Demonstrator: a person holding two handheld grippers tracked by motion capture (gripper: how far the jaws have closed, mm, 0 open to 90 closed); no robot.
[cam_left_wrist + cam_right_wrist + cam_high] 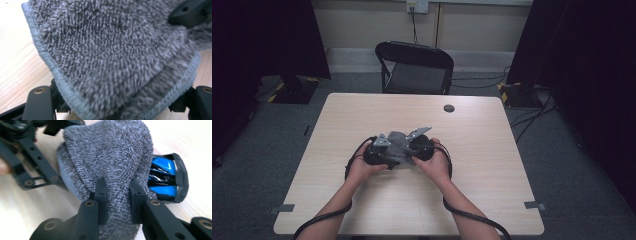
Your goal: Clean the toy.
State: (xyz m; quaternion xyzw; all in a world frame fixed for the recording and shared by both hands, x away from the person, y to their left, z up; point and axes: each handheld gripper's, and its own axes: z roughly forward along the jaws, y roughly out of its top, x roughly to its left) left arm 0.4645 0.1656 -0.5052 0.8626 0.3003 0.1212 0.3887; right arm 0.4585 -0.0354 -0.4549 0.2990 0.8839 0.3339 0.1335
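Towel (397, 142) between grippers (on table (472, 150))

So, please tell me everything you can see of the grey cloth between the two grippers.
The cloth is a grey terry towel with a short looped pile and a stitched, lighter grey hem along its edge. It is bunched and folded, not spread flat, and sits near the middle of the wooden table. The right gripper is shut on a fold of it. In the left gripper view it drapes between the jaws of the left gripper; whether they press on it is unclear. Part of it lies over a blue and black object.
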